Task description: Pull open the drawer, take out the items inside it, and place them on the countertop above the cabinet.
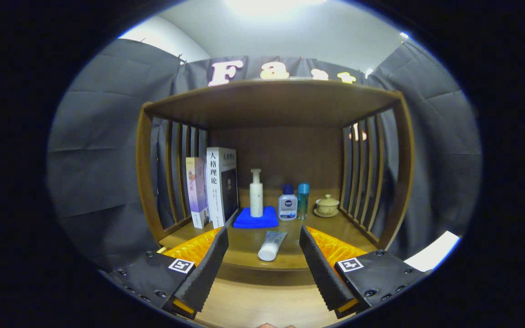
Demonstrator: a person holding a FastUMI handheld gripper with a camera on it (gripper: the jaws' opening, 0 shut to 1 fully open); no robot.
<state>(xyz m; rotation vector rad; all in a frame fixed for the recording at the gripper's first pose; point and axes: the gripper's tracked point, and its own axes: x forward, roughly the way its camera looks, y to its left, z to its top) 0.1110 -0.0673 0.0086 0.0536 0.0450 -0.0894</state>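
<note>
My gripper (264,255) is open, its two black ribbed fingers (210,264) wide apart with nothing between them. Just ahead of them a grey tube with a white cap (270,245) lies on the wooden countertop (249,248), cap towards me. The countertop's front edge runs between the fingertips. Below it a flat wooden surface (262,303) shows between the fingers; I cannot tell if it is the drawer.
Beyond the tube stand a white pump bottle (256,193) on a blue cloth (256,218), a small blue-capped bottle (287,203), a teal bottle (303,201) and a lidded ceramic cup (326,206). Two books (212,187) lean at the left. Slatted sides (365,175) and a top shelf (271,102) enclose the space.
</note>
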